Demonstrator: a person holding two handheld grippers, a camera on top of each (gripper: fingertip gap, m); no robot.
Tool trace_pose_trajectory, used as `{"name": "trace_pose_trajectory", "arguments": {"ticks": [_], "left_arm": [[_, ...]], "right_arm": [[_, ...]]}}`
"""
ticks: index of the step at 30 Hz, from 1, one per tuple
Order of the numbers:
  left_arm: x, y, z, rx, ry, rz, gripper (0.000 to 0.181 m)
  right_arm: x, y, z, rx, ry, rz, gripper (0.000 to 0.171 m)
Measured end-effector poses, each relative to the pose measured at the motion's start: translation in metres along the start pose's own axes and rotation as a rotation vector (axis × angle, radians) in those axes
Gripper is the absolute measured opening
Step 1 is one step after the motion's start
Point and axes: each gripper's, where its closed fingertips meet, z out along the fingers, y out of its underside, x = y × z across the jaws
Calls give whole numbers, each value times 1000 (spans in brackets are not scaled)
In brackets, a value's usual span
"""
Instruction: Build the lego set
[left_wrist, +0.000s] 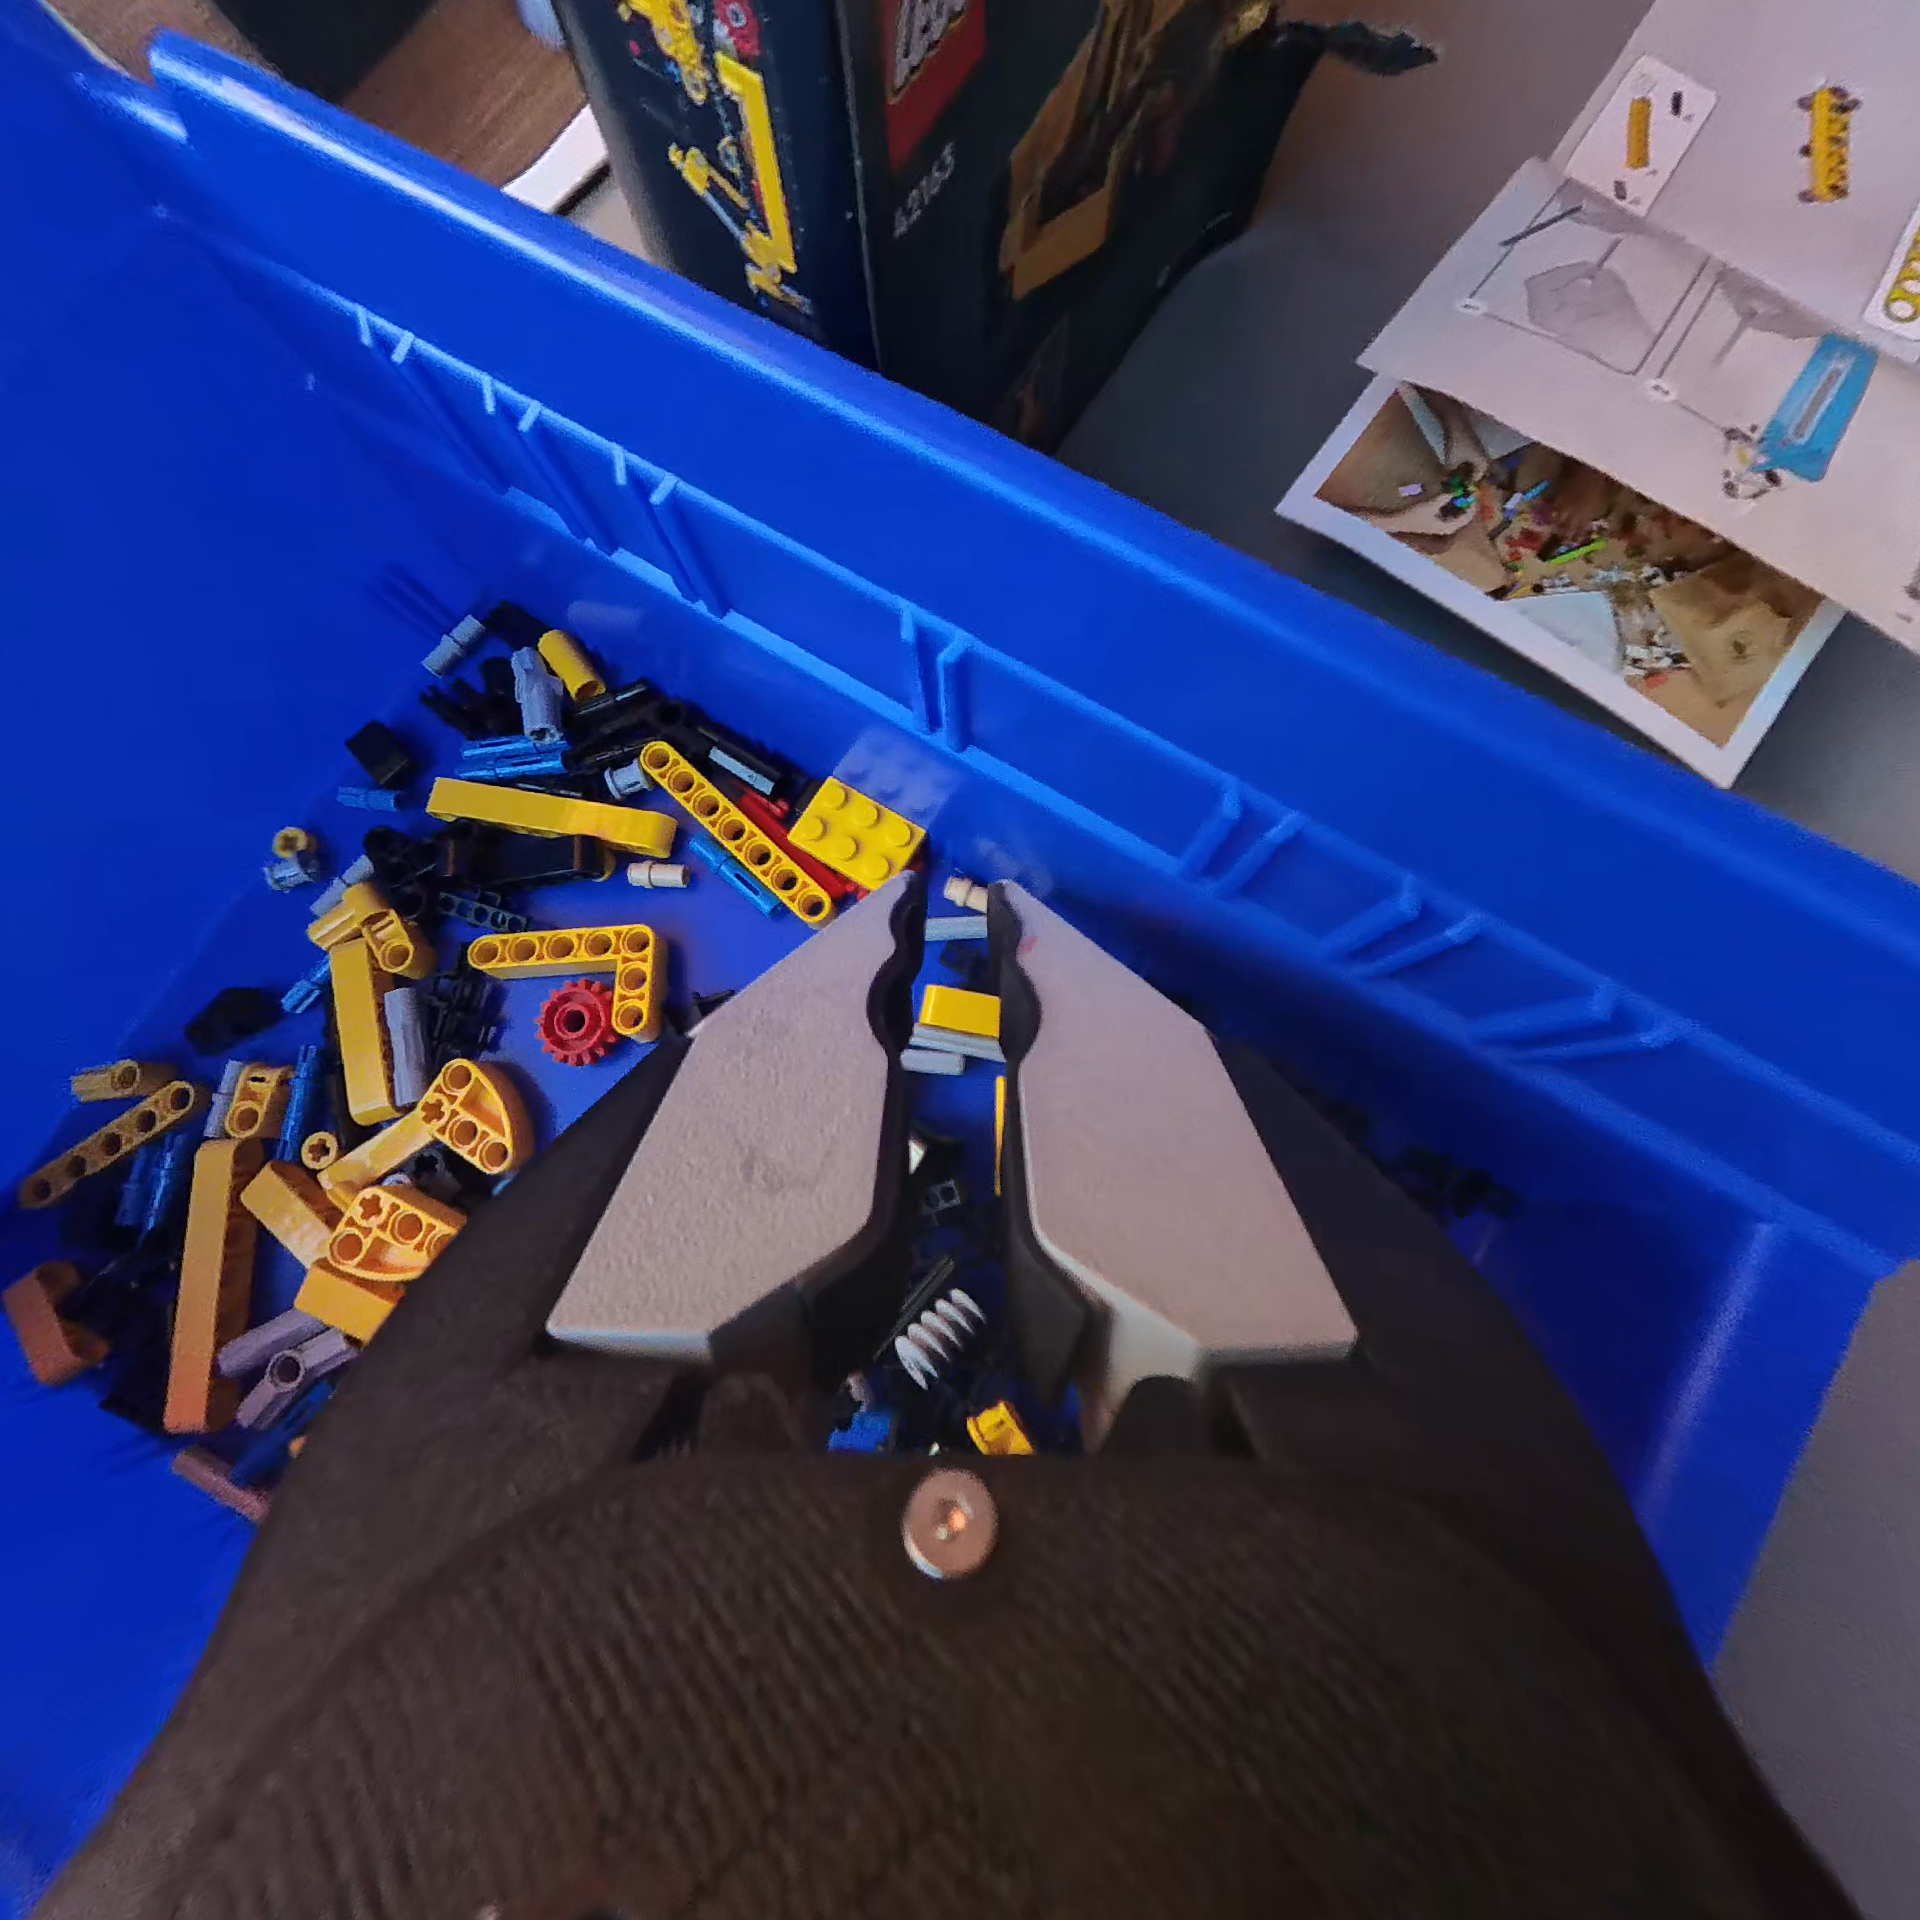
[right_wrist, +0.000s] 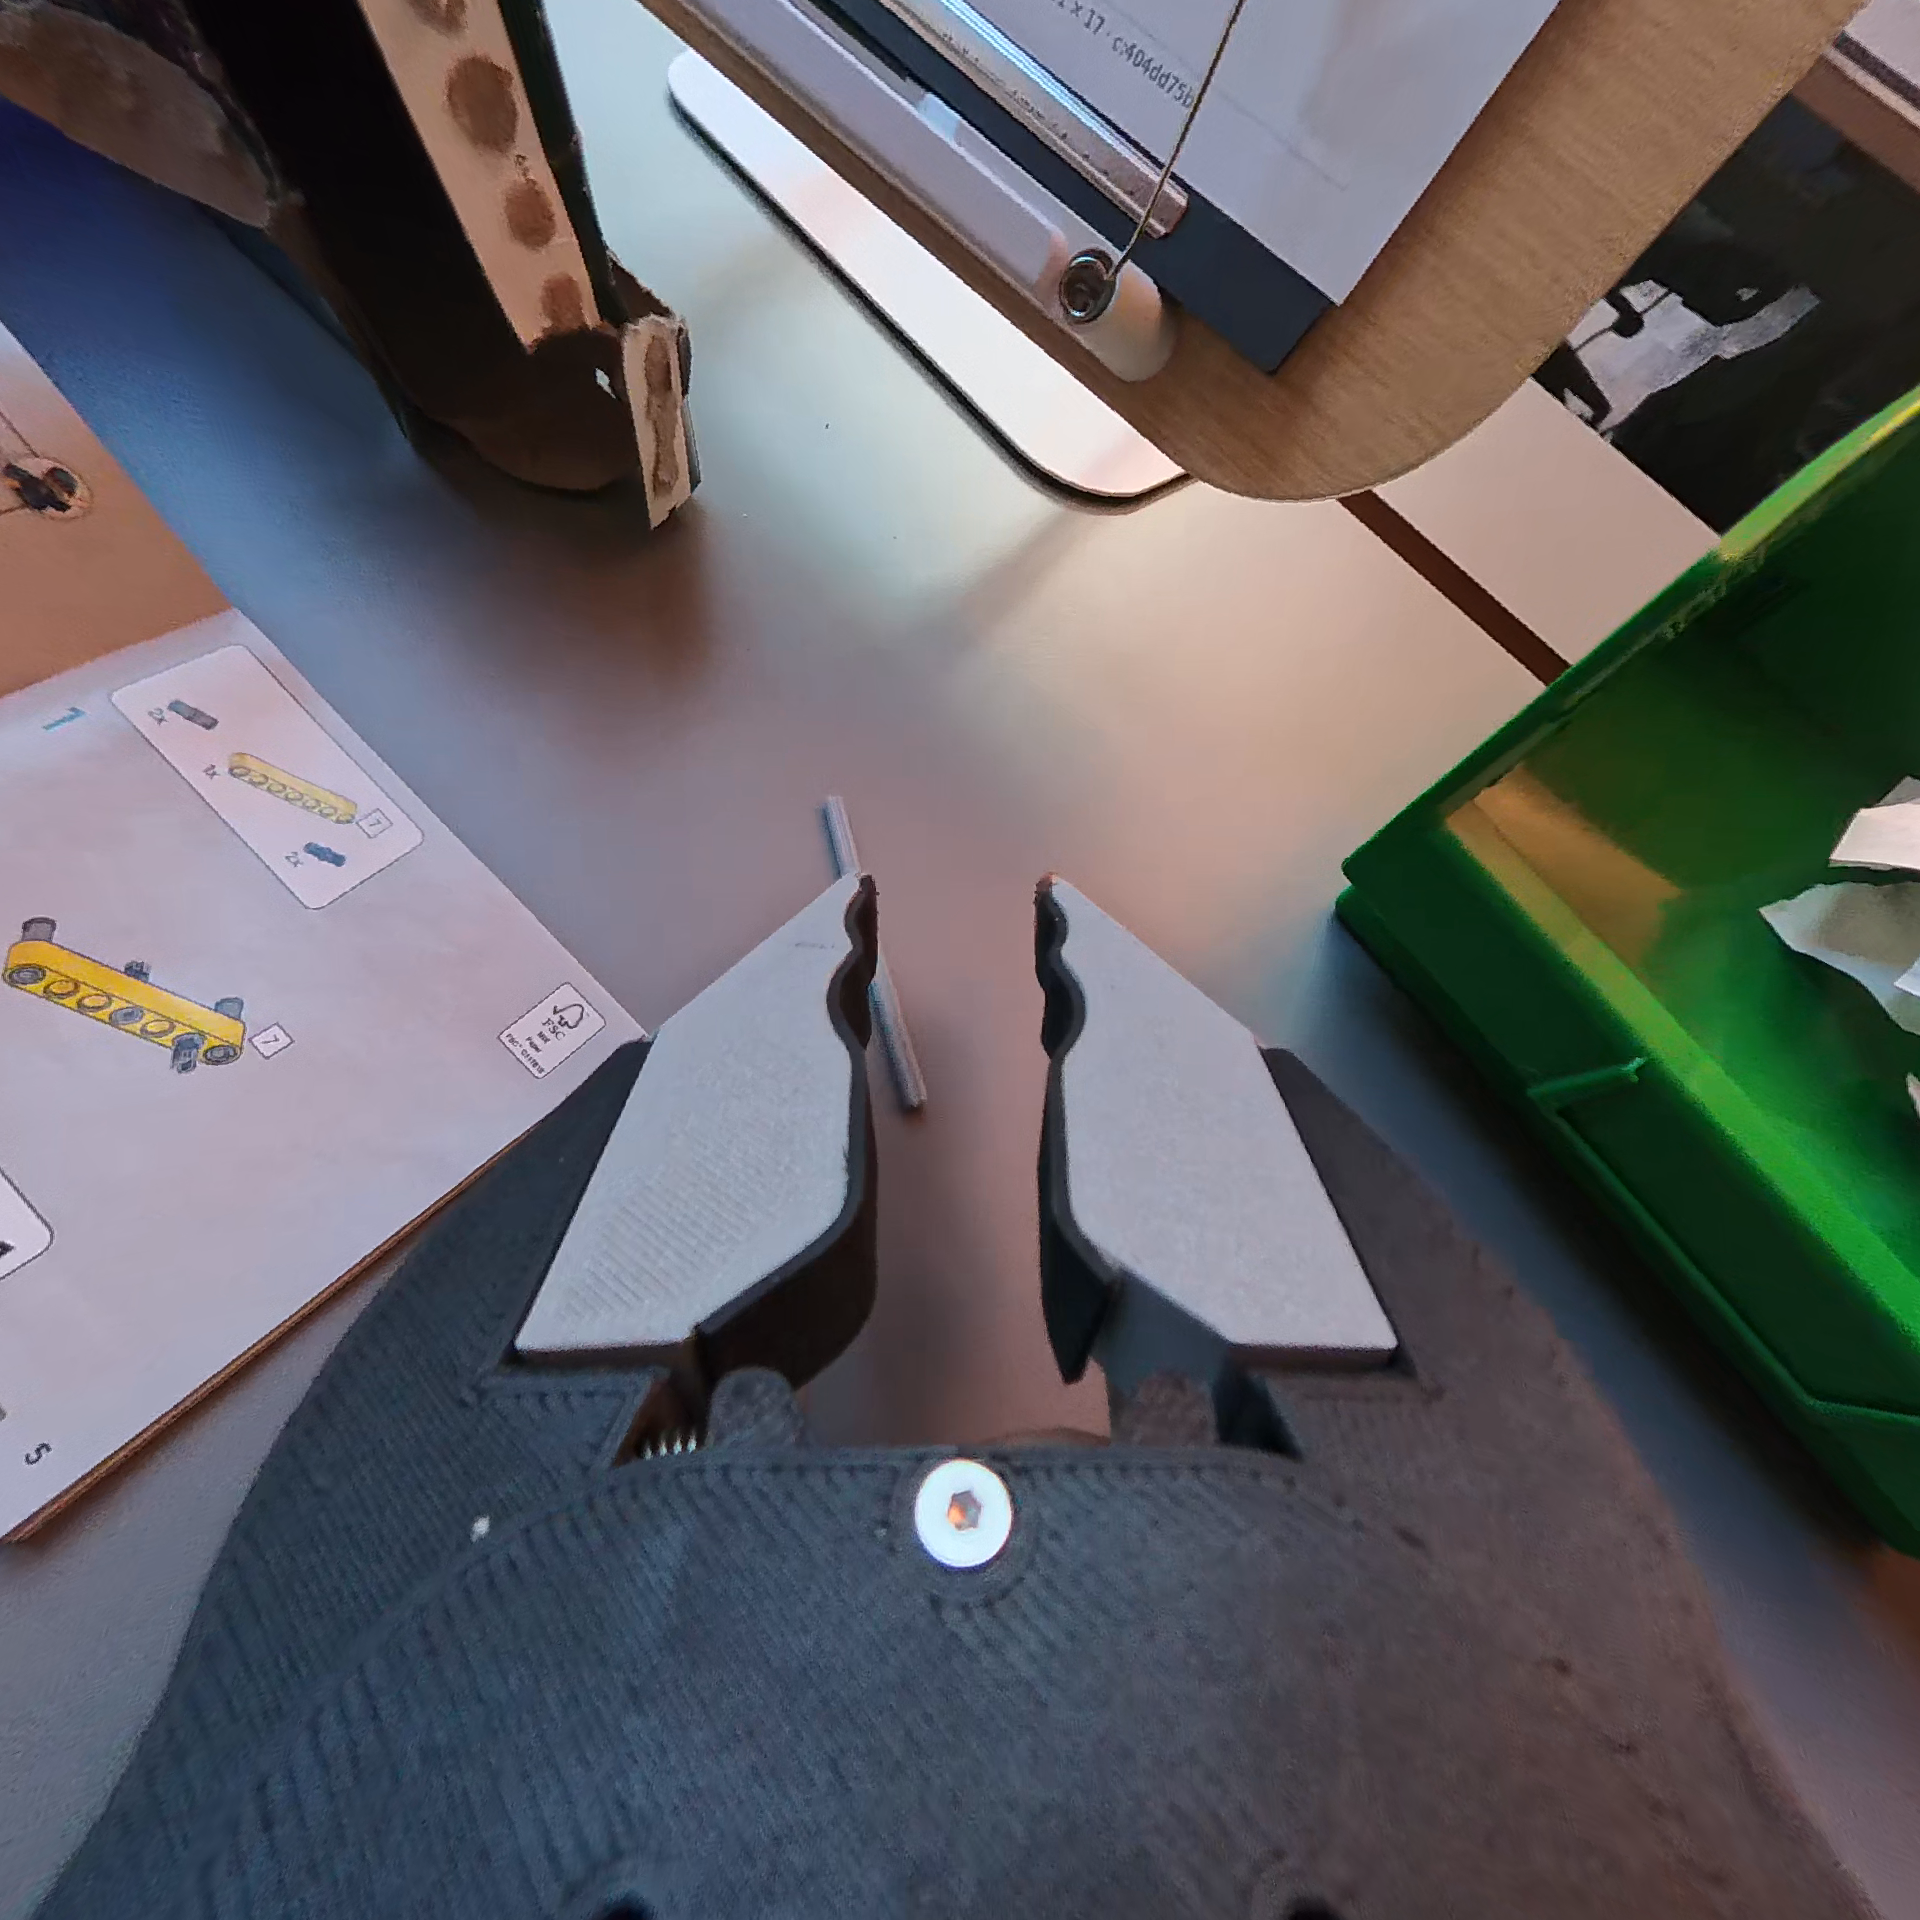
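My left gripper (left_wrist: 958, 886) hangs over the blue bin (left_wrist: 1091, 727), which holds several loose yellow, black, grey and blue Lego parts (left_wrist: 436, 997). Its jaws stand a narrow gap apart. A small yellow piece (left_wrist: 956, 1010) and grey pins show through the gap, and they seem to lie on the bin floor. My right gripper (right_wrist: 954, 883) is open and empty, low over the grey table. A thin grey axle (right_wrist: 844, 842) lies on the table beside its left finger. The open instruction booklet (right_wrist: 249, 935) lies to the left and also shows in the left wrist view (left_wrist: 1662, 364).
The dark Lego box (left_wrist: 935, 177) stands behind the blue bin; its torn flap (right_wrist: 499, 260) is at the right wrist view's top left. A green bin (right_wrist: 1621, 1039) with paper scraps stands to the right. A monitor foot (right_wrist: 894, 260) and a wooden panel (right_wrist: 1455, 364) lie ahead. The left gripper's tips are roughly 35 cm from the right gripper's. Left tips and right tips are each some 25 cm from the monitor foot (right_wrist: 894, 260).
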Motion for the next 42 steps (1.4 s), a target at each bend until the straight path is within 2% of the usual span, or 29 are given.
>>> {"name": "trace_pose_trajectory", "arguments": {"ticks": [1,10,42], "left_arm": [[-1,0,0,1,-5,-7,7],[-4,2,4,-27,-70,46,9],[-8,6,5,-33,-76,31,6]], "right_arm": [[-1,0,0,2,-1,-4,27],[-1,-4,-3,32,-5,2,26],[-2,-6,-5,53,-14,0,26]]}}
